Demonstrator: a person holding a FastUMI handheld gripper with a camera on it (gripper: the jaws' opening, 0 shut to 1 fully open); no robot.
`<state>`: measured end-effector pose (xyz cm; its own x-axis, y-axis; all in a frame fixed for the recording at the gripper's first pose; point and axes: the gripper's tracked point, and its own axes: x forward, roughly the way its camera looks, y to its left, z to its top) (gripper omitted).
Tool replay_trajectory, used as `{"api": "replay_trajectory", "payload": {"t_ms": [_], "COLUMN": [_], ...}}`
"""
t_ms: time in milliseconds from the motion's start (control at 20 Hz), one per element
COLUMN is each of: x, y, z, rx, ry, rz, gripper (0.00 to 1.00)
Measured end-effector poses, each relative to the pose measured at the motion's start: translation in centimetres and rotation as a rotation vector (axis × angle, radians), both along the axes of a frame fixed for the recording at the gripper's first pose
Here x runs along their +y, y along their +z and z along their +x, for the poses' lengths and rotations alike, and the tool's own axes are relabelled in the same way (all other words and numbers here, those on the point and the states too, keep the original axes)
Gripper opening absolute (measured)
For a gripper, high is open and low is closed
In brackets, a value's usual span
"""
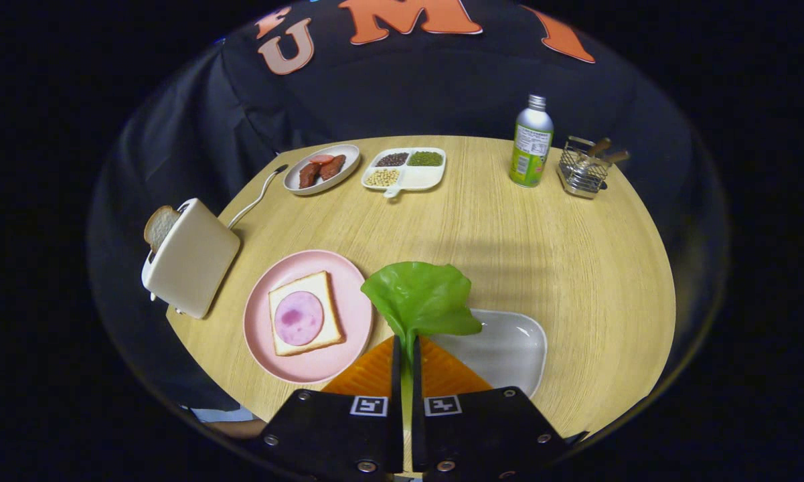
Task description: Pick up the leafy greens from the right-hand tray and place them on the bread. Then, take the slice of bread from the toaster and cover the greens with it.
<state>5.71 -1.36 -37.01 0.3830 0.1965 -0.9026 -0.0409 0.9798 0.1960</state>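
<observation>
I had the gripper (406, 355) clamped on the pale stem of the single green leaf of lettuce (420, 299), both fingers pressed together on it so the broad blade stood up just ahead of the tips, lifted clear of the shallow white tray (509, 348) that lay just beyond and to the right of the fingers; gripping by the stem, I judged, kept the blade free to drape flat; ahead and to the left sat the round pink plate (351, 314) carrying one square slice of white bread (304, 313) topped with one round of pink ham (298, 318), the place the leaf was meant for; further left stood the cream-coloured toaster (191, 258) with one slice of toast (158, 225) poking from its slot, ready for the covering step; well beyond the fingers I counted one oval dish of sausages (322, 169), one white divided dish of beans (405, 167), one green-labelled metal bottle (531, 142) and one wire basket (582, 171), all on the round wooden table (542, 241).
</observation>
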Motion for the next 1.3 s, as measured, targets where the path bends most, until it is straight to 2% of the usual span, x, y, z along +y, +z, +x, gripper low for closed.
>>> {"api": "replay_trajectory", "payload": {"t_ms": [300, 600, 850, 1300], "x": [5.4, 9.7, 12.6, 14.5], "y": [1.8, 1.0, -0.5, -3.2], "z": [1.5, 2.5, 3.1, 3.9], "rx": [-0.034, -0.019, 0.013, 0.047], "ry": [0.087, 0.151, 0.170, 0.188], "rz": [0.055, 0.090, 0.121, 0.125], "gripper": [0.05, 0.05, 0.05, 0.09]}}
